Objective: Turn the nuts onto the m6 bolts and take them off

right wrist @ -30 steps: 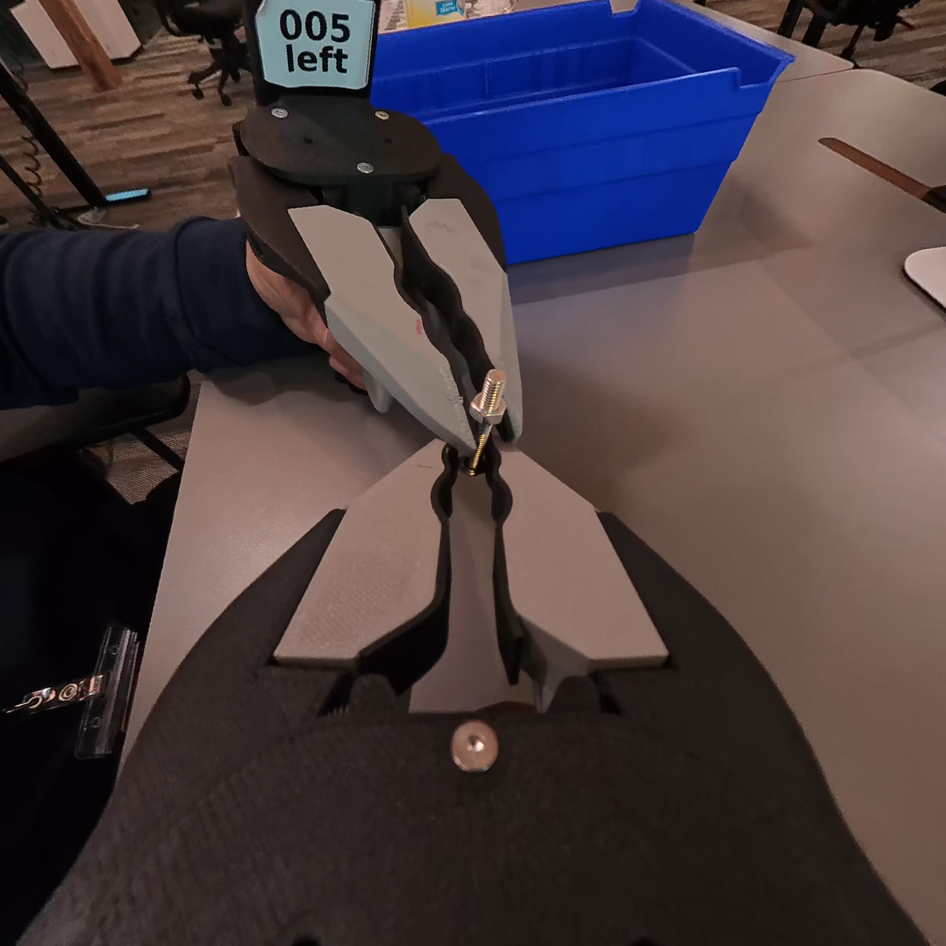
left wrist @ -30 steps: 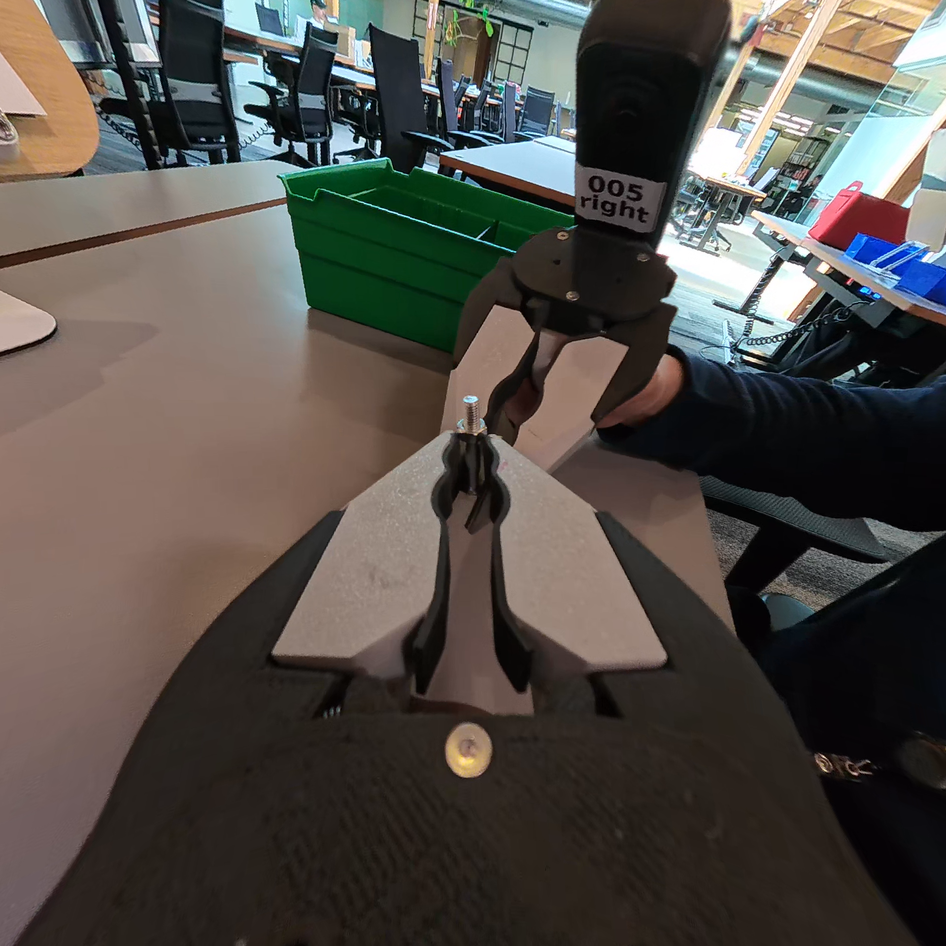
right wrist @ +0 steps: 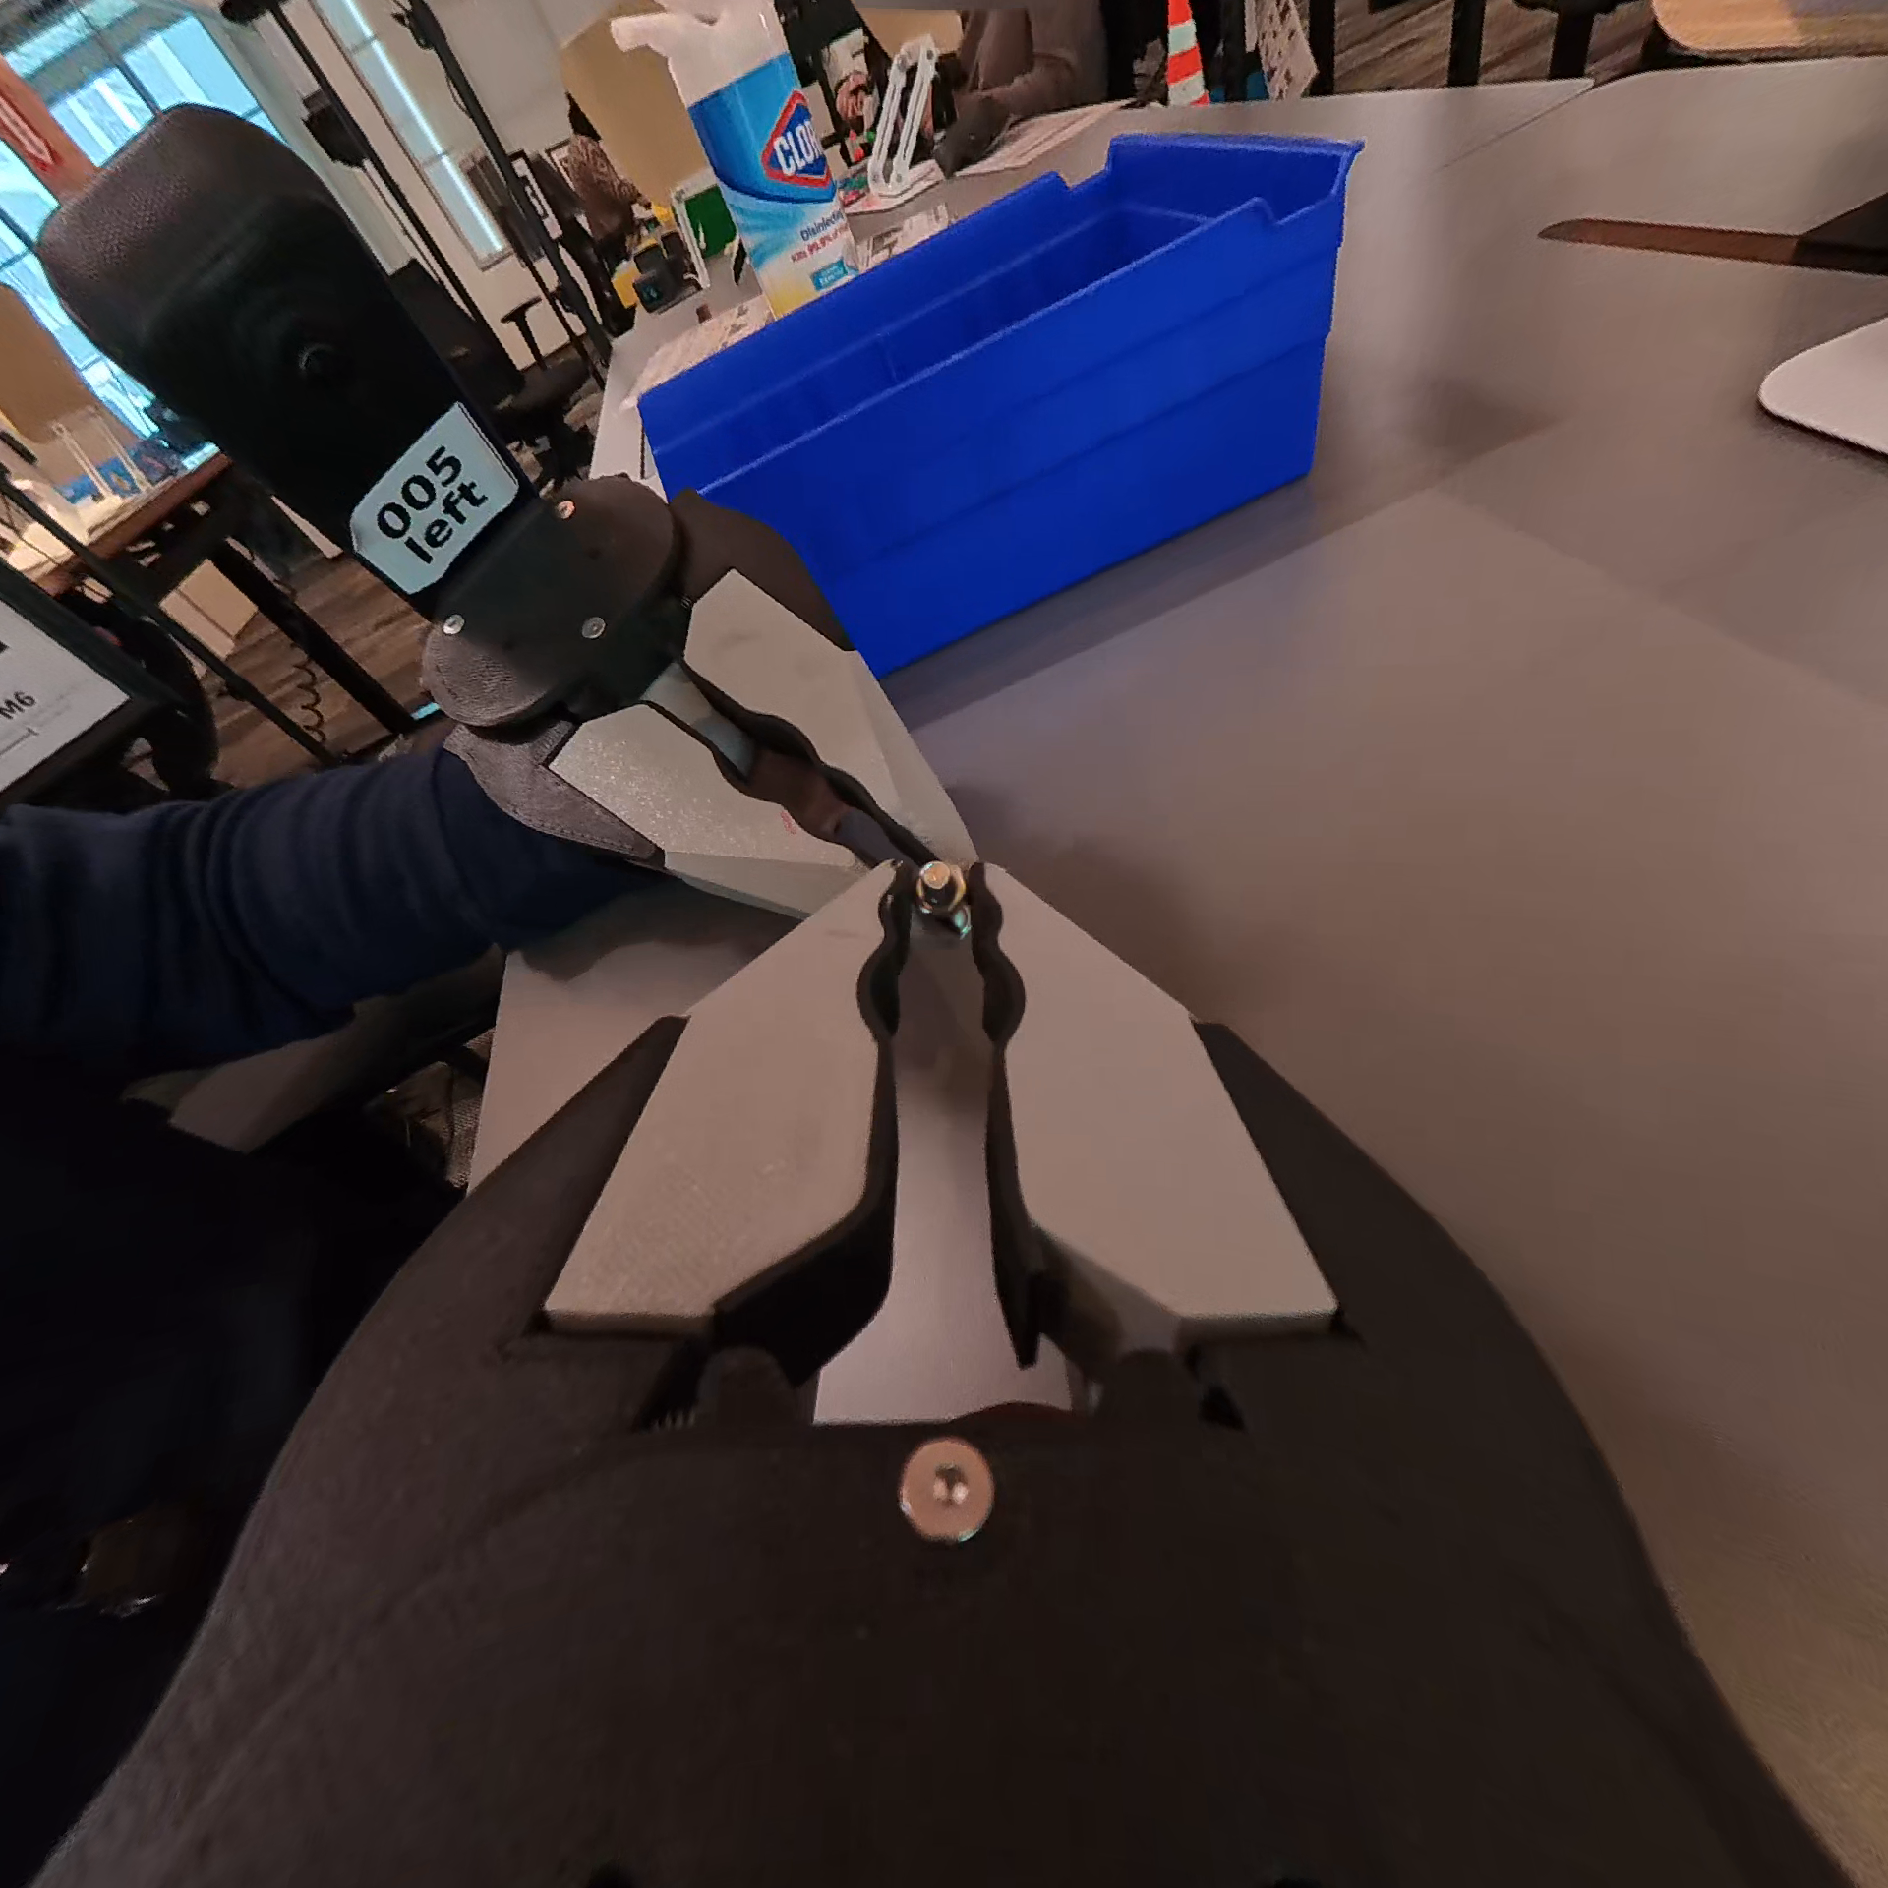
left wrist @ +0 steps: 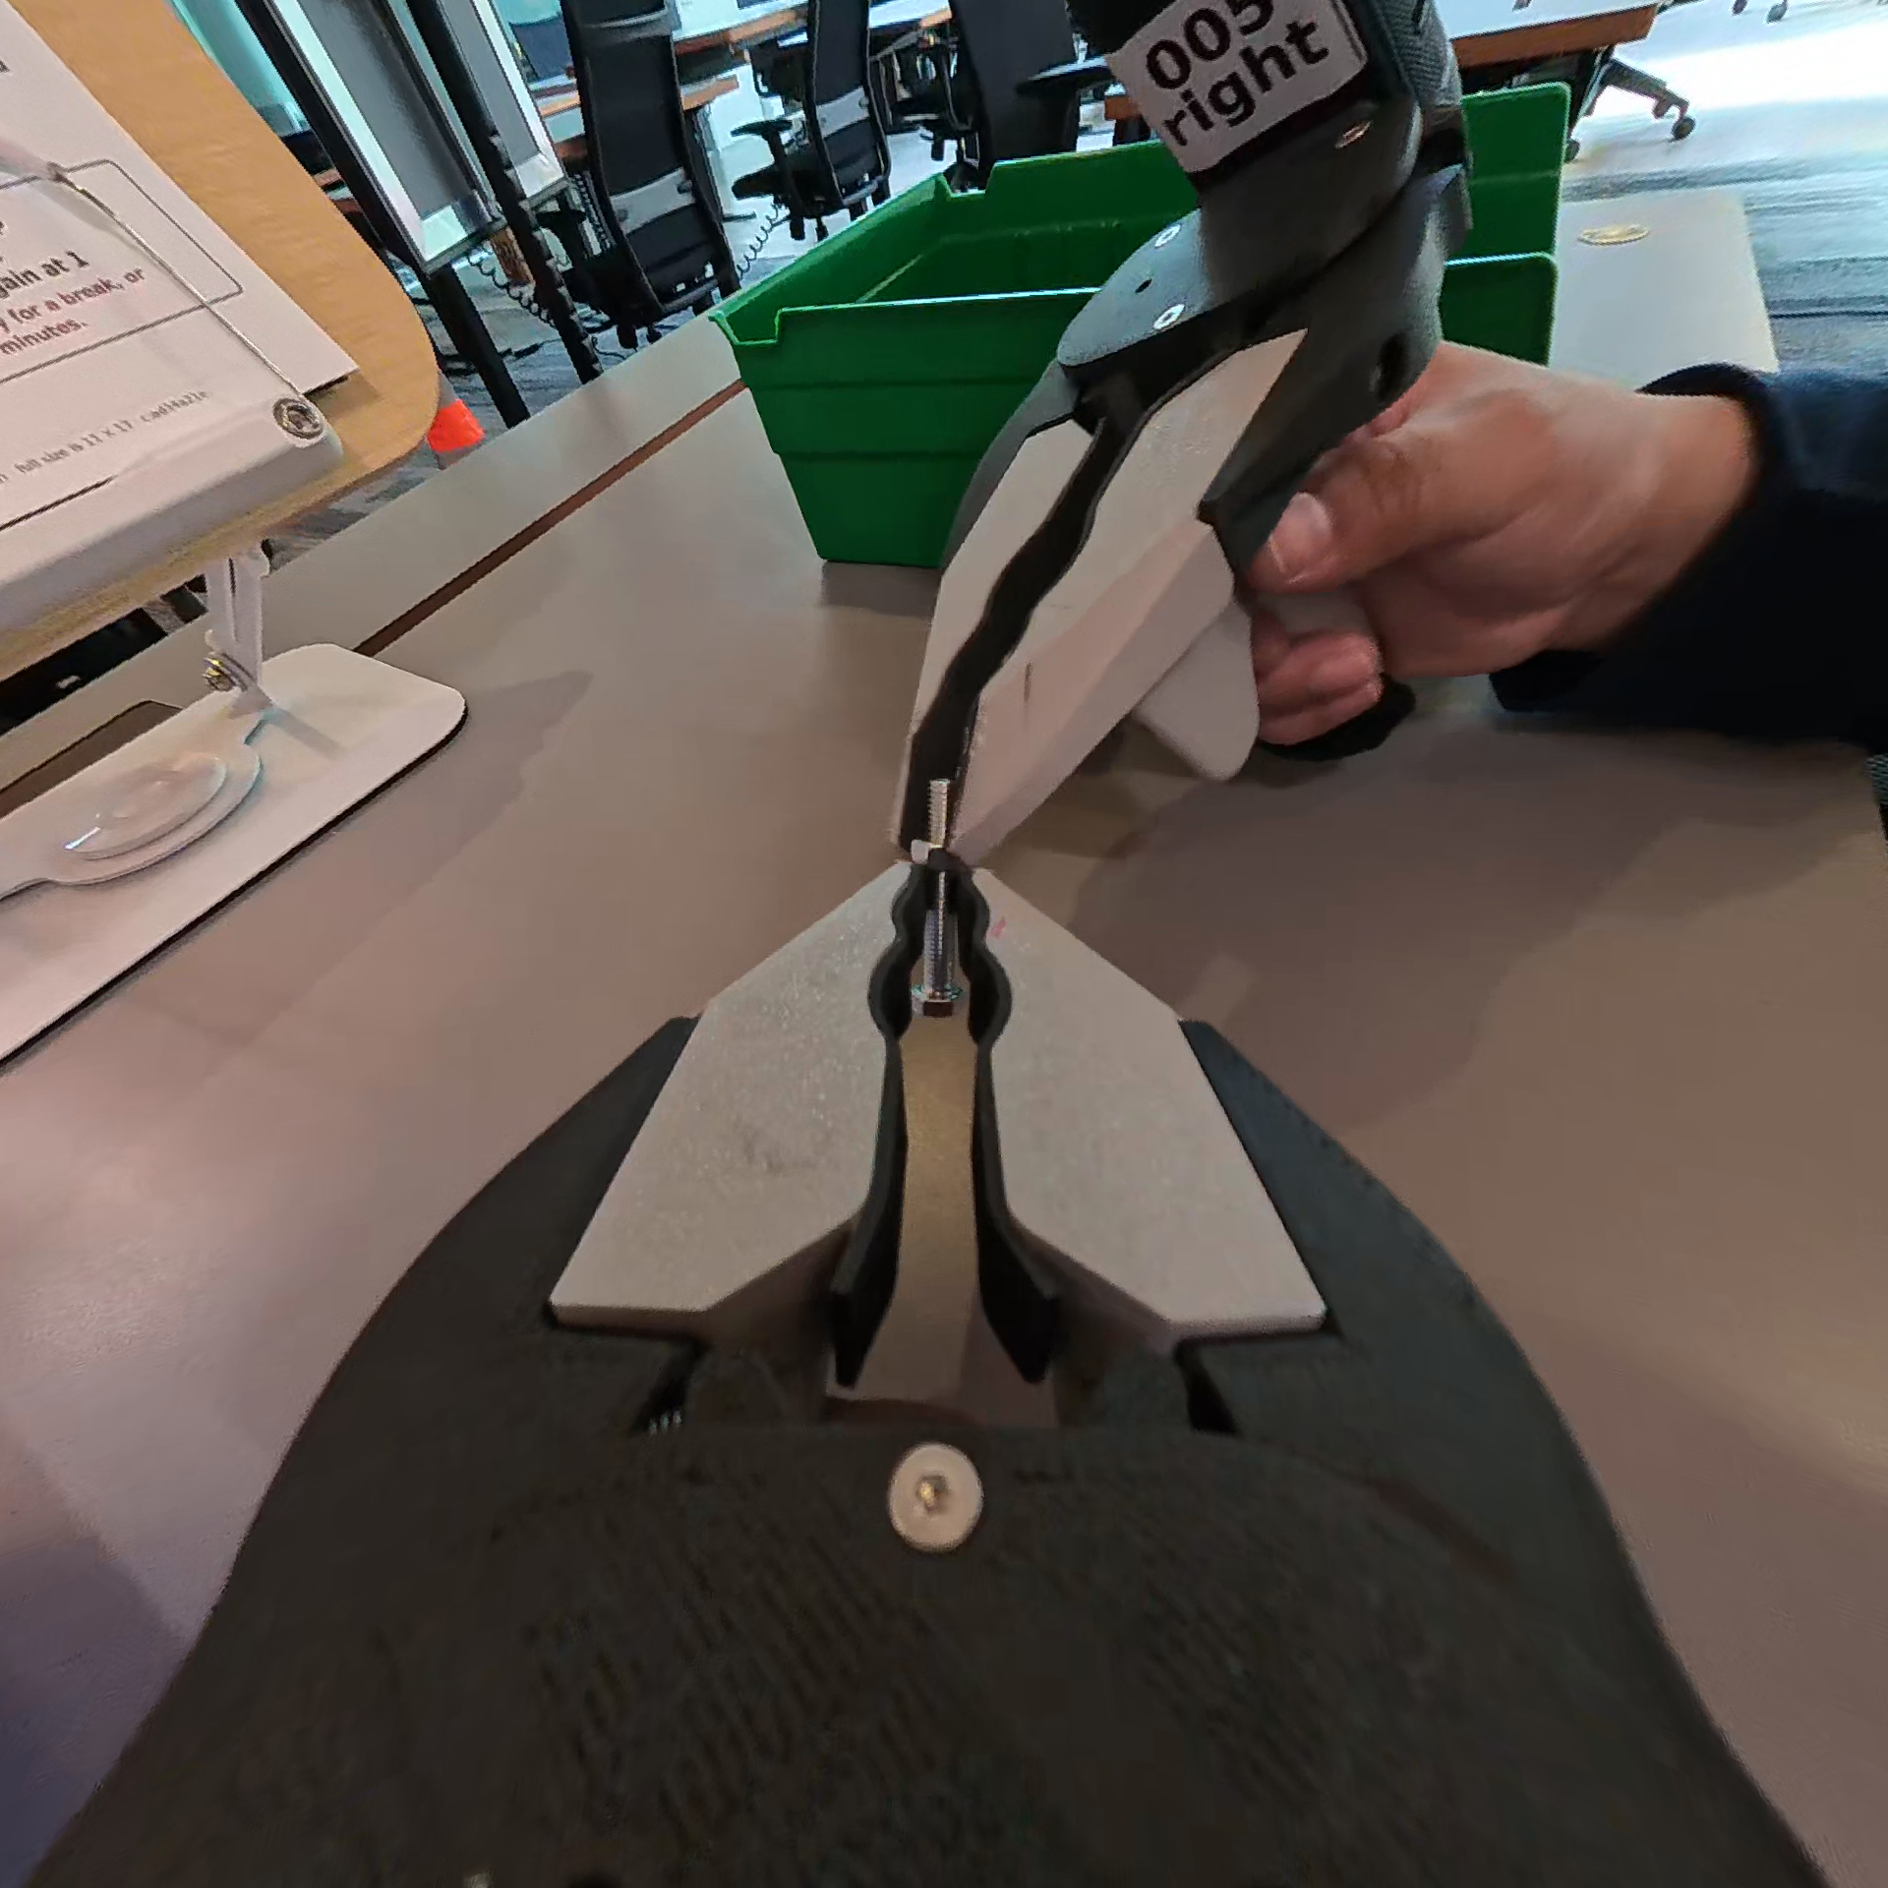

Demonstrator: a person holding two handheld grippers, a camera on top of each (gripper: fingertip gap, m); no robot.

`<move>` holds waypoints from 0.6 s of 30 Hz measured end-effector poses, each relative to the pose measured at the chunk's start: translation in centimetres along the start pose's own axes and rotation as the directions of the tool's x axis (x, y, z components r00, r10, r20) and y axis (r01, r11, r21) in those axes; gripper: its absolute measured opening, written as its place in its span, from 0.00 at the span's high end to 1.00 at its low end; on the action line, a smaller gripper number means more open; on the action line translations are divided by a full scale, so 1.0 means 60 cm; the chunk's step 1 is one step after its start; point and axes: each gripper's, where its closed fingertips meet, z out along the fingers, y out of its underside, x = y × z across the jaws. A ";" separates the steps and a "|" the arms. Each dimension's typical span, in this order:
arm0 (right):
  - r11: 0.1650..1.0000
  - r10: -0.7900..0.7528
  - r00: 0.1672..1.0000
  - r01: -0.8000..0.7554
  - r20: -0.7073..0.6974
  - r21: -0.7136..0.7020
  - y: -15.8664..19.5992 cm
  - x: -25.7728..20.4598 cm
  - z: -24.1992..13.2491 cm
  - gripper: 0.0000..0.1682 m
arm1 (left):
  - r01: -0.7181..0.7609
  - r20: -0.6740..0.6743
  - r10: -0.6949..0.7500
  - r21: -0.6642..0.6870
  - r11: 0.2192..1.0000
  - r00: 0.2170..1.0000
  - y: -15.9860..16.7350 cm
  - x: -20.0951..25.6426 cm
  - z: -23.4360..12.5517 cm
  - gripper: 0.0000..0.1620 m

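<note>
Both my cameras give bright, even pictures with soft indoor light from above and daylight from windows far behind. Under my right claw (left wrist: 935,853) a soft shadow lies on the table (left wrist: 572,817). The wide lens bends straight lines near the edges. The far room is a little blurred. The bolt (left wrist: 937,925) glints slightly.

**Bench surroundings, non-task items**

Grey table (left wrist: 511,868) carries a green bin (left wrist: 919,409) at 12 o'clock in the left wrist view. A white sign stand (left wrist: 204,736) sits at 9 o'clock, holding a printed sheet. In the right wrist view, a blue bin (right wrist: 1022,460) stands at 12 o'clock; a wipes canister (right wrist: 776,174) stands behind it, at 11 o'clock. Black office chairs (left wrist: 633,184) line the background.
</note>
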 end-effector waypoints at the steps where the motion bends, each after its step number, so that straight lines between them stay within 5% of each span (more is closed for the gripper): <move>1: 1.000 -0.001 1.000 0.001 -0.003 -0.003 0.000 0.000 0.000 0.95 | 0.006 -0.002 -0.006 0.000 1.000 1.000 0.000 0.000 0.000 0.98; 11: 0.997 -0.053 0.998 0.054 -0.024 0.055 -0.021 -0.006 -0.013 0.96 | 0.056 0.006 -0.056 0.003 0.998 0.998 0.004 -0.008 0.002 0.93; 18: 0.997 -0.063 0.997 0.064 -0.035 0.037 -0.017 -0.005 -0.008 0.96 | 0.005 -0.002 -0.005 -0.035 0.999 1.000 0.011 0.000 0.007 0.98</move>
